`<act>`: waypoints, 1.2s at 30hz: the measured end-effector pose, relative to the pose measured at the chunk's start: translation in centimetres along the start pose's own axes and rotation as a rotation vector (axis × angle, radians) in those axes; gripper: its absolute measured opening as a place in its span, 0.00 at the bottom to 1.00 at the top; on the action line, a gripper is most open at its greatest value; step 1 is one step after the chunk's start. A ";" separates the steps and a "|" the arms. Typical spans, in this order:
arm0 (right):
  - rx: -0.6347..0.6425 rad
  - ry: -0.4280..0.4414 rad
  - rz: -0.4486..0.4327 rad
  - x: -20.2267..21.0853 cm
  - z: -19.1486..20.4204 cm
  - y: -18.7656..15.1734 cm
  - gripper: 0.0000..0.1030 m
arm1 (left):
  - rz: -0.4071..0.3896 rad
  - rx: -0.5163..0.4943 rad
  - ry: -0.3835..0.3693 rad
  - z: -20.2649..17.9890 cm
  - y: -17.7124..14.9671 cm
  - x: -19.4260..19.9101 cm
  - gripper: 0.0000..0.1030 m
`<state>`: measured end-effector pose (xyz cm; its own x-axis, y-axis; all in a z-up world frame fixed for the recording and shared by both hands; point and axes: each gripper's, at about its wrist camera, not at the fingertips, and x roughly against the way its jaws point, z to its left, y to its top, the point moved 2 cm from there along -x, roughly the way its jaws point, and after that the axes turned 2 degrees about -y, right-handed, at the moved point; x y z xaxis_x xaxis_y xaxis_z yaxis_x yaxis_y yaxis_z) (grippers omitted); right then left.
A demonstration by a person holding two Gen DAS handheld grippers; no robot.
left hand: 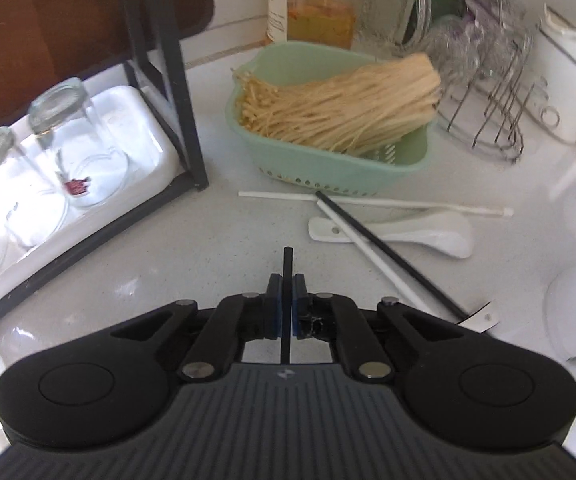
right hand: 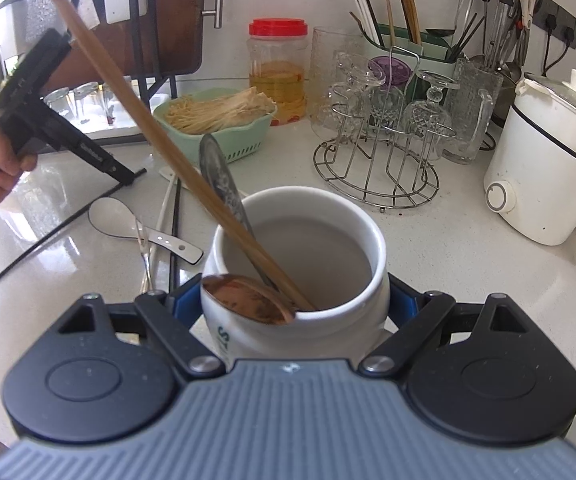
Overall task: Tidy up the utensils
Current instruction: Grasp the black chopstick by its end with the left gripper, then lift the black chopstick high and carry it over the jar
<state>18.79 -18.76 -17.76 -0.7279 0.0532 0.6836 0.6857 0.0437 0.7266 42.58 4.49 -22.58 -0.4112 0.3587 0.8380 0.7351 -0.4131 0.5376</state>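
We see the left hand-held gripper (left hand: 288,280) clamped on a thin black chopstick (left hand: 287,264) above the speckled worktop (left hand: 168,256); the right hand-held gripper (right hand: 293,300) clasps a glossy white ceramic jar (right hand: 363,236) holding a wooden spoon (right hand: 128,100).

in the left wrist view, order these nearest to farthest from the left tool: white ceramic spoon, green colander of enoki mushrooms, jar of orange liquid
1. White ceramic spoon: on the counter just ahead and right of the left tool, under crossed chopsticks.
2. Green plastic colander of enoki mushrooms: behind the spoon, mid-counter.
3. Clear jar of orange liquid: farthest, by the back wall behind the colander.
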 end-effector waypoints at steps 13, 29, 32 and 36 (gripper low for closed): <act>0.050 0.058 0.021 -0.3 -0.3 0.5 0.89 | -0.177 0.185 0.106 -3.3 -0.3 9.3 0.05; 0.117 0.136 -0.028 -0.6 -0.6 0.3 0.89 | -0.292 0.351 0.091 -9.1 -2.9 15.9 0.05; 0.125 0.147 -0.034 -0.6 -0.7 0.3 0.89 | -0.310 0.361 0.092 -9.9 -3.3 17.1 0.05; 0.131 0.155 -0.040 -0.6 -0.7 0.3 0.89 | -0.350 0.378 0.088 -10.7 -3.3 19.0 0.05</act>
<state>19.41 -19.53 -17.93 -0.7401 -0.1053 0.6643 0.6442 0.1726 0.7451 26.58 3.68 -7.40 -0.6991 0.3423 0.6277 0.6820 0.0555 0.7293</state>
